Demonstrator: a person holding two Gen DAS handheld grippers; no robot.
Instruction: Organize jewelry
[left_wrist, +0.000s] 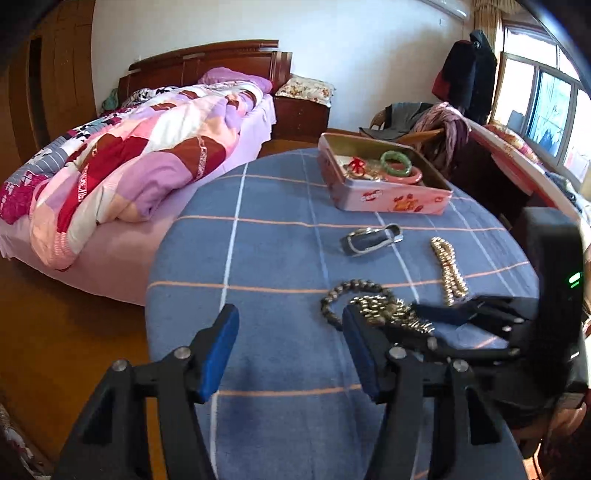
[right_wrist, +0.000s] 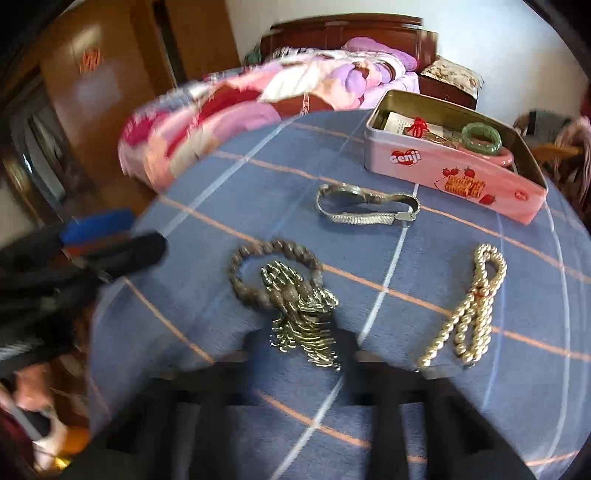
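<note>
A pink tin box (left_wrist: 384, 199) (right_wrist: 454, 177) holds a green bangle (left_wrist: 396, 163) (right_wrist: 482, 137) and other pieces. On the blue checked cloth lie a silver watch (left_wrist: 371, 239) (right_wrist: 364, 206), a gold bead necklace (left_wrist: 448, 269) (right_wrist: 469, 310), a brown bead bracelet (left_wrist: 332, 299) (right_wrist: 258, 269) and a gold fringe necklace (left_wrist: 388, 312) (right_wrist: 303, 317). My left gripper (left_wrist: 291, 347) is open and empty, just left of the bracelet. My right gripper (right_wrist: 301, 343) has its jaws on both sides of the fringe necklace; its fingers (left_wrist: 443, 312) touch the fringe.
A bed with a pink patchwork quilt (left_wrist: 122, 162) stands beyond the table's left edge. A chair with clothes (left_wrist: 424, 122) and a window lie behind the tin. The left gripper also shows blurred at the left of the right wrist view (right_wrist: 103, 240).
</note>
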